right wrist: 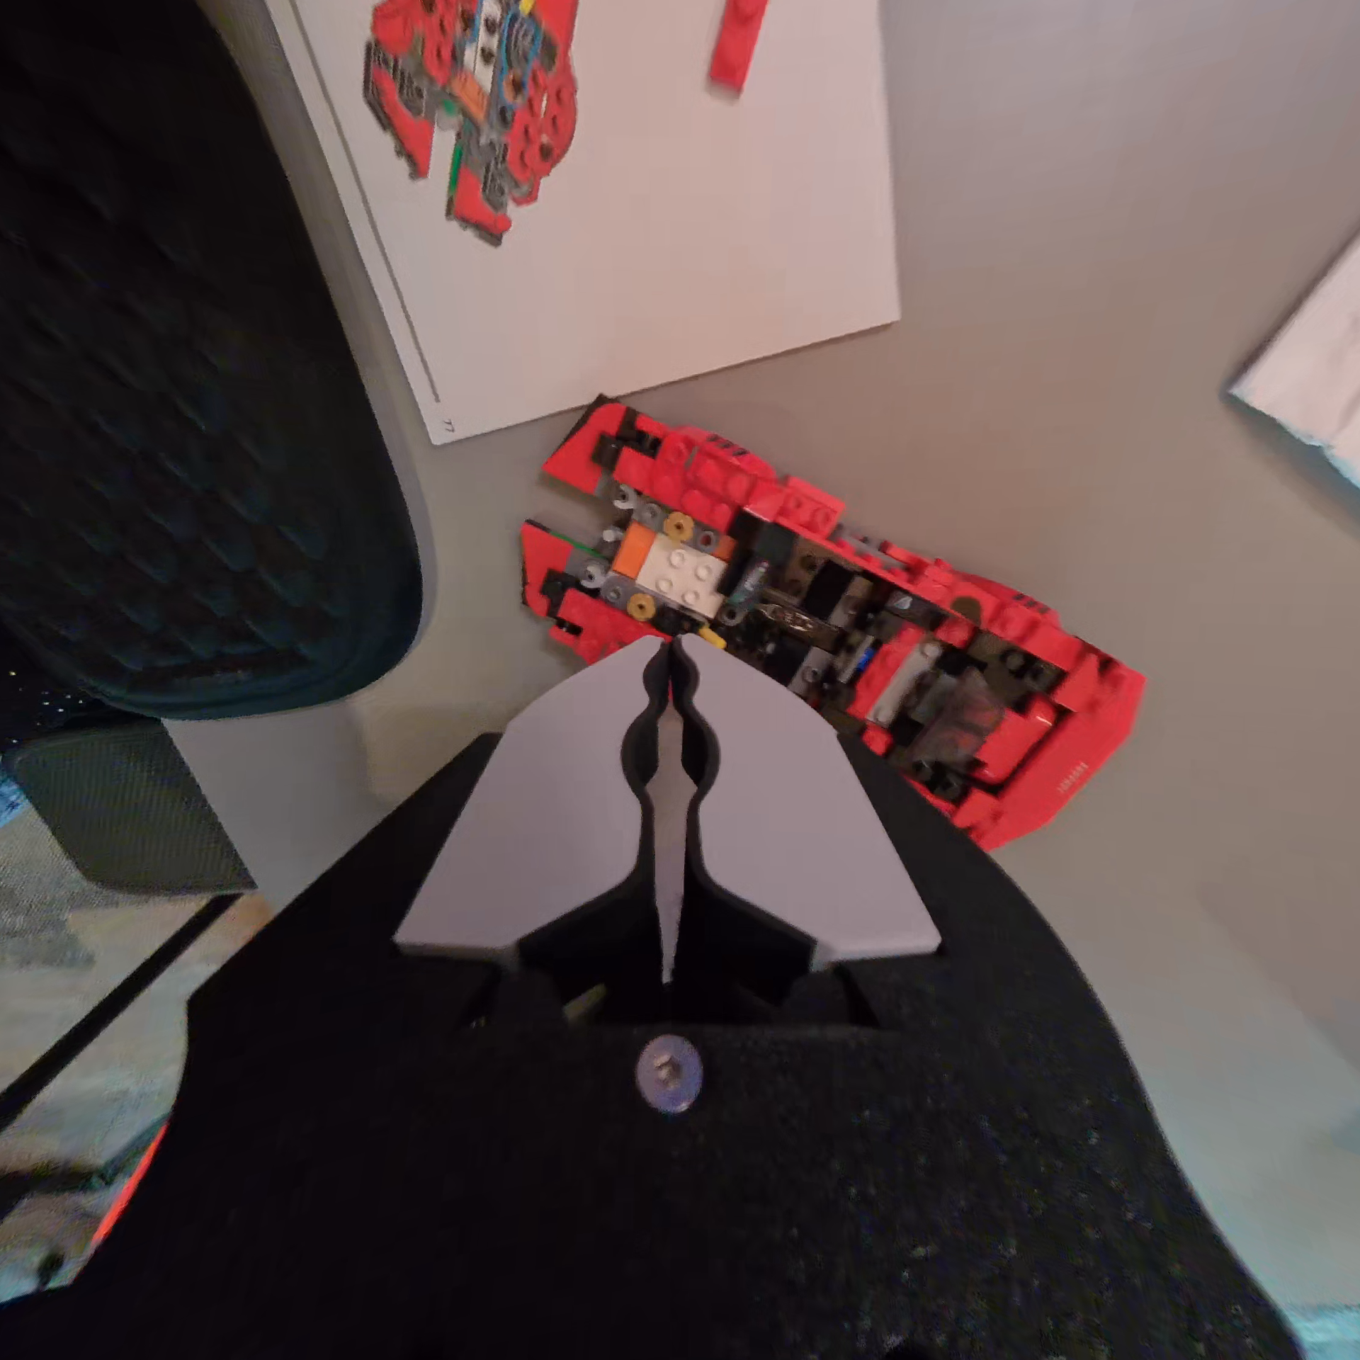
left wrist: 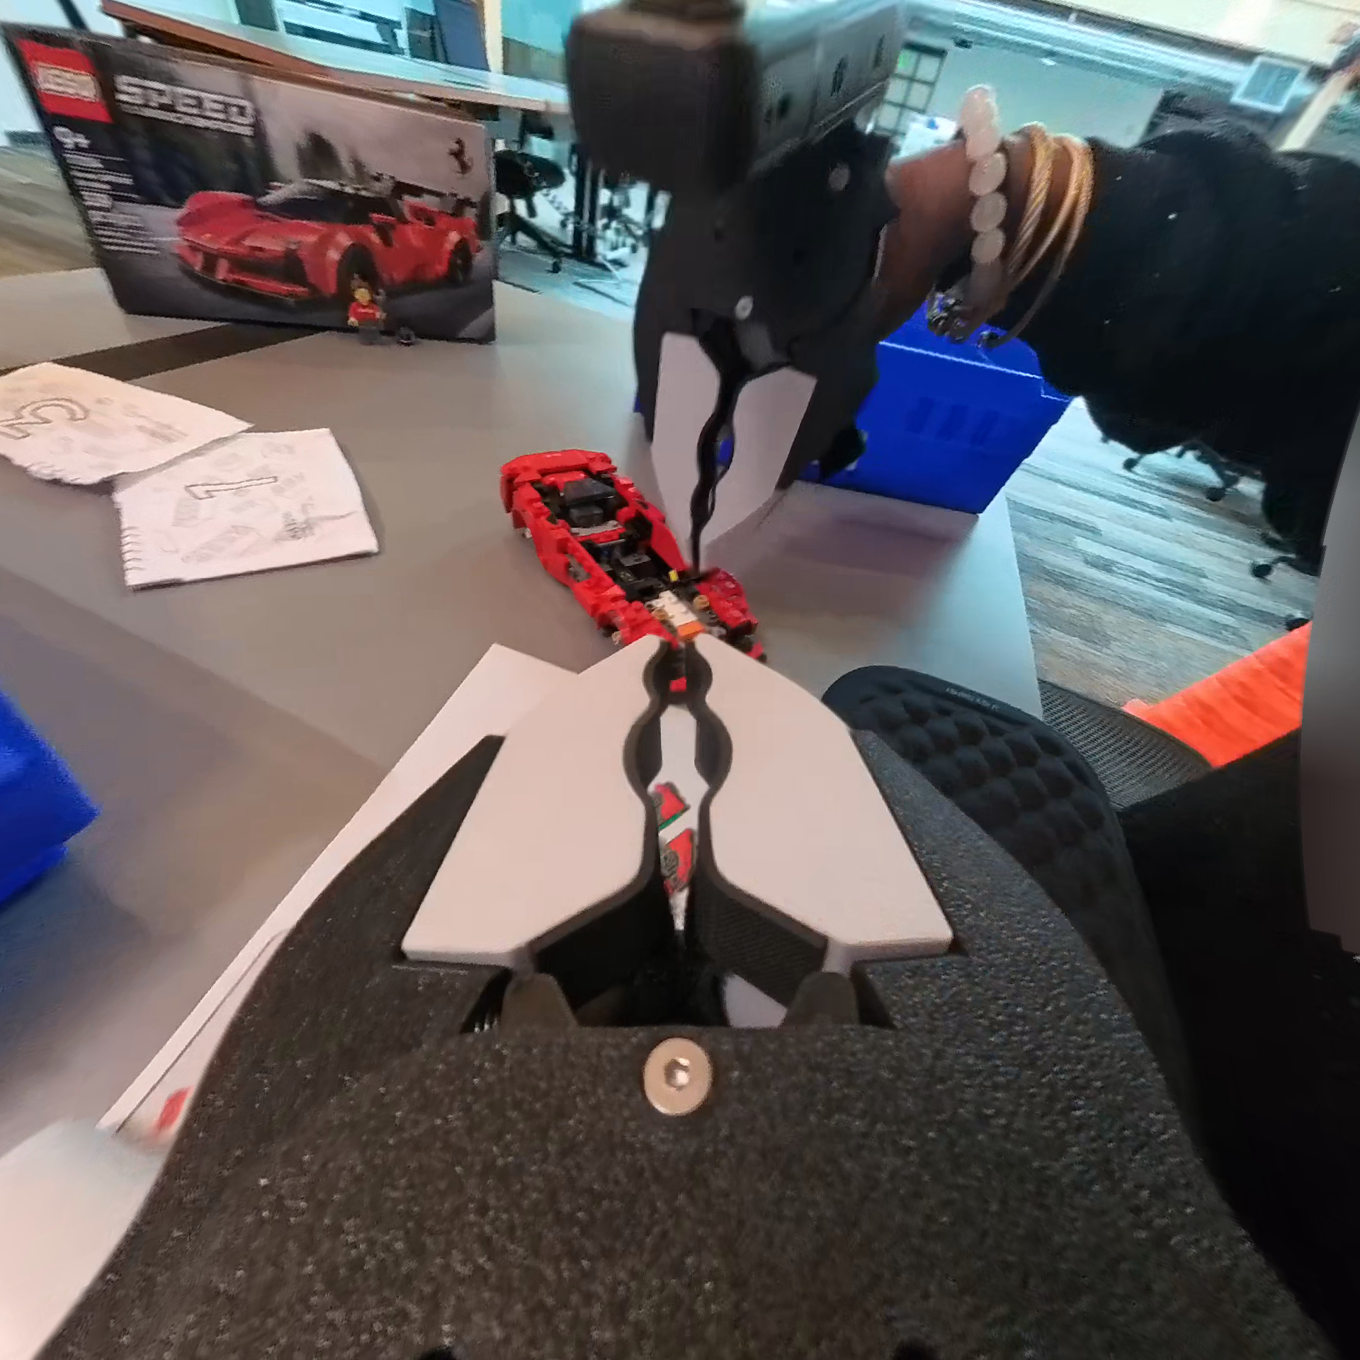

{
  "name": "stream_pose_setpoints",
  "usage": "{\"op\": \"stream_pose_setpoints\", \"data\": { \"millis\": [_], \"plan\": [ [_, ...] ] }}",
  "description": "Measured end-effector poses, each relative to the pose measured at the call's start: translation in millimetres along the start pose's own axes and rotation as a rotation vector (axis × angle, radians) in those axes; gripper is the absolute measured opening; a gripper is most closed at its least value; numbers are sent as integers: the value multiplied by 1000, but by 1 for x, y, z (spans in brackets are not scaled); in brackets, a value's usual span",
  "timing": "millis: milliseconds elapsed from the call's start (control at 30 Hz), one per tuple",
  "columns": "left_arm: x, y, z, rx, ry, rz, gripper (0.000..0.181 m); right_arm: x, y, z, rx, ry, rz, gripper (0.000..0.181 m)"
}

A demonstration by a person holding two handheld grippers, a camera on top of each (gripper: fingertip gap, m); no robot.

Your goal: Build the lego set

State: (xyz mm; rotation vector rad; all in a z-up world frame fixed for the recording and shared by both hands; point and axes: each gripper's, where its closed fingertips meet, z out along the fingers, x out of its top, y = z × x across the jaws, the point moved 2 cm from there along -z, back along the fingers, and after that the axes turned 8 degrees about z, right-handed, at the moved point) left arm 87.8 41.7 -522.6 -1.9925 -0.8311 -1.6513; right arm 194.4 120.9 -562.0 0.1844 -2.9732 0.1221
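Note:
The part-built red Lego car (left wrist: pixel 589 530) lies on the grey table (left wrist: pixel 412 647), its open top showing black, white and orange bricks (right wrist: pixel 809 625). My right gripper (right wrist: pixel 671 644) is shut and points down at the car's near side by the white brick; nothing shows between its fingers. It also shows in the left wrist view (left wrist: pixel 700 555), its tips touching the car. My left gripper (left wrist: pixel 681 647) is shut, over the open instruction booklet (left wrist: pixel 471 706) just before the car's front end. A bit of red shows in the gap behind its tips; I cannot tell whether it is held.
The set's box (left wrist: pixel 294 206) stands at the back left with a minifigure (left wrist: pixel 366 313) before it. Two torn paper bags (left wrist: pixel 243 508) lie to the left. Blue bins (left wrist: pixel 949 427) sit behind the car and at the left edge. A black mesh chair back (left wrist: pixel 979 758) stands at the table's edge. The grippers' ends are close to 12 centimetres from one another.

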Motion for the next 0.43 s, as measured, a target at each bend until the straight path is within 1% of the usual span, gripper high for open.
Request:
{"op": "stream_pose_setpoints", "data": {
  "millis": [133,200,300,367,433],
  "plan": [
    [-3,-11,-21,78,-26,3,3,2,13,-29,-168,94,2,0],
    [-2,-17,-33,118,-26,-8,3,13,14,-48,-280,238,-10,0],
    [3,-33,-55,190,8,-61,3,36,8,-78,-426,599,21,0],
    [11,-43,-71,236,63,-104,3,51,-3,-95,-454,890,68,0],
    [18,-56,-87,304,107,-121,3,61,-15,-107,-429,1176,125,0]
  ]
}}
